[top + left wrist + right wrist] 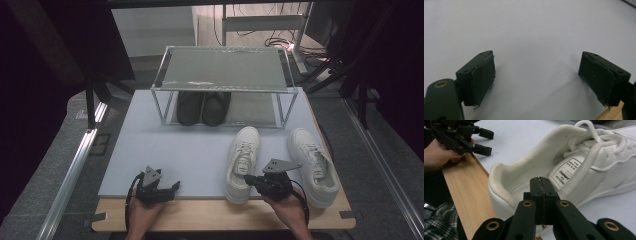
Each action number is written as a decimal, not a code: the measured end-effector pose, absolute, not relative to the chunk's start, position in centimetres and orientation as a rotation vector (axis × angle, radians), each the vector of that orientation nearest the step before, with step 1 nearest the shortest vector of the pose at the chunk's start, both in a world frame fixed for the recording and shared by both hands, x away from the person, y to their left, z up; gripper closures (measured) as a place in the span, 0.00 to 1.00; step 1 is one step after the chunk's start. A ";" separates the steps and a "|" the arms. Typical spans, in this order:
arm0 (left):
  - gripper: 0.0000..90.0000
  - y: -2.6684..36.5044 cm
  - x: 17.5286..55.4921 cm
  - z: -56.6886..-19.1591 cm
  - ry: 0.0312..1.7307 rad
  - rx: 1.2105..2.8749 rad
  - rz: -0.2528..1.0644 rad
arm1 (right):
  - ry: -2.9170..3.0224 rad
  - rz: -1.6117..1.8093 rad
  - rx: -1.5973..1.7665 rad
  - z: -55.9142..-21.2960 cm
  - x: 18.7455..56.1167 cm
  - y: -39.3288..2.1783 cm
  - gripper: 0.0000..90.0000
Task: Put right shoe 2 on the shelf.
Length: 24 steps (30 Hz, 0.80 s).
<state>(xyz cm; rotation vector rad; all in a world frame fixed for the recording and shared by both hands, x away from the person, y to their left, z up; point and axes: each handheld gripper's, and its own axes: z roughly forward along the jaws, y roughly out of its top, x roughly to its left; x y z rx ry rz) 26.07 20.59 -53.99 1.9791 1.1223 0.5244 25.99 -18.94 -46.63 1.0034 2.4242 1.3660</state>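
Two white sneakers lie on the grey mat, the left sneaker and the right sneaker, toes pointing away. My right gripper is at the left sneaker's heel end. In the right gripper view its jaws are pressed together with nothing between them, just over the near collar of that sneaker. My left gripper rests at the mat's front edge, open. In its own view, the left gripper has only bare mat between its wide pads.
A metal shoe rack stands at the back of the mat, with a pair of black shoes on its lower level. A wooden table edge runs in front of the mat. Dark floor surrounds the table.
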 end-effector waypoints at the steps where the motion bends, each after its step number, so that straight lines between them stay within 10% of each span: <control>1: 0.15 20.6 26.1 -54.0 1.122 1.979 0.525 | 2.424 1.359 1.004 -46.6 26.0 -19.0 0.99; 24: 0.16 20.6 26.1 -54.0 1.127 1.977 0.526 | 2.417 1.222 1.113 -46.1 26.5 -22.2 1.00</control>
